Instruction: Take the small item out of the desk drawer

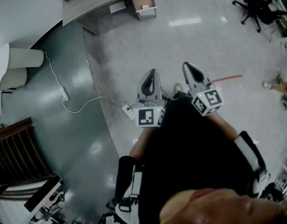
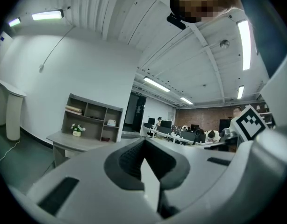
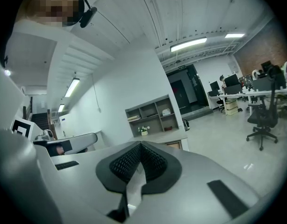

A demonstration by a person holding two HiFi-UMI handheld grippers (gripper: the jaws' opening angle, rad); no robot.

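The grey desk [image 1: 106,1] stands far off at the top of the head view, with a small drawer unit [image 1: 144,4] at its right end. No small item is visible at this distance. I hold both grippers level in front of my body, side by side above the floor. The left gripper [image 1: 150,77] is shut with nothing between its pads. The right gripper [image 1: 190,67] is also shut and empty. In the left gripper view the jaws [image 2: 144,147] point toward the desk [image 2: 80,143] and its shelf unit [image 2: 93,121]. The right gripper [image 3: 140,161] faces the same desk [image 3: 163,135].
A white power strip [image 1: 129,111] and its cable [image 1: 64,94] lie on the floor just left of the grippers. A black office chair [image 1: 252,3] stands at the far right, a dark slatted rack [image 1: 17,153] at the near left, and a red strip [image 1: 226,79] lies on the floor.
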